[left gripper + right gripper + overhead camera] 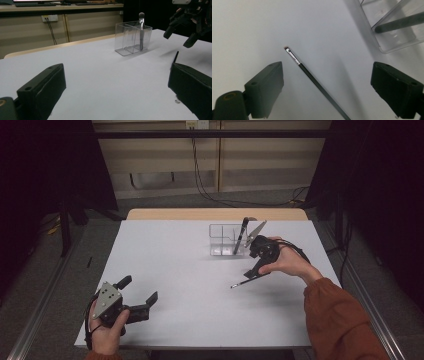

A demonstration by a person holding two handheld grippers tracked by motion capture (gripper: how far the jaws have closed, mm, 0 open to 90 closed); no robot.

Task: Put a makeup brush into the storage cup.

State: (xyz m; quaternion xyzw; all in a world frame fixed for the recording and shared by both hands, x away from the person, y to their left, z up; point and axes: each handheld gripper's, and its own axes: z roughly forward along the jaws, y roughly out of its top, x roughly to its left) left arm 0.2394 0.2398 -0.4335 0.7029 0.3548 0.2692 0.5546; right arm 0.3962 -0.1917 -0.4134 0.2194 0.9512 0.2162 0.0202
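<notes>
Dim, soft shadows, dark surroundings

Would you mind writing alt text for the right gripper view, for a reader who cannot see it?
The right gripper, jaws open, hangs over a thin brush lying diagonally on the white table, its small tip pointing up-left between the two black jaws. At upper right stands a clear holder with a dark handle inside.

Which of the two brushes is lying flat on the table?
The thin brush lies flat on the white table, under the right gripper. The thicker brush stands upright in the clear holder.
</notes>
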